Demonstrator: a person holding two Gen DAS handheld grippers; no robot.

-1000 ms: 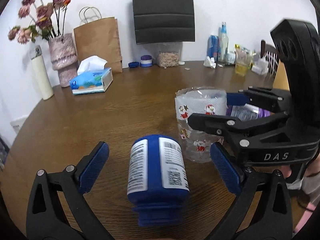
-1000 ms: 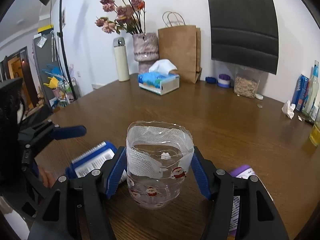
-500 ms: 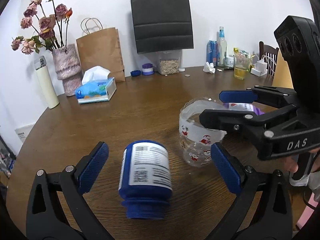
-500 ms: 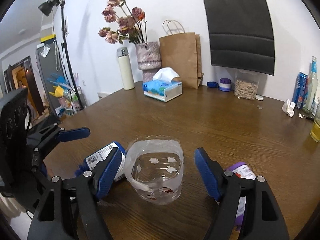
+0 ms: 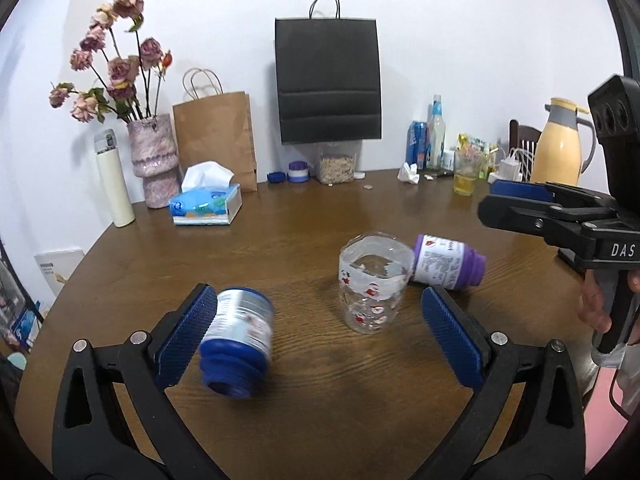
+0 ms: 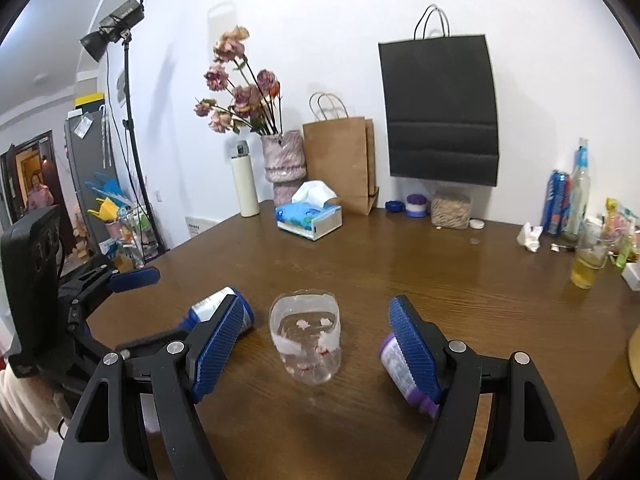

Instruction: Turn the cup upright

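- Cup count is one: a clear plastic cup with small Santa prints (image 5: 374, 284) stands upright, mouth up, on the round brown wooden table (image 5: 304, 224), near its middle.
- Two small bottles lie on their sides: a blue plastic bottle with a white label (image 5: 238, 344), blurred in the left wrist view, and a purple plastic bottle with a white label (image 5: 448, 262).
- Purple bottle sits just beside the cup's rim; whether they touch I cannot tell. Blue bottle lies well apart from the cup, just beside the left gripper's (image 5: 320, 334) left pad.
- Two paper bags at the back: a brown one (image 5: 216, 136) on the table and a black one (image 5: 328, 80) on the wall.
- Bare wood spreads between the cup and the tissue box (image 5: 206, 204); clutter keeps to the far rim.
- Left gripper is held low, jaws spread wide, gripping nothing.
- Right gripper (image 6: 318, 352) is likewise wide, with the cup (image 6: 306, 338) between its pads, touching neither.
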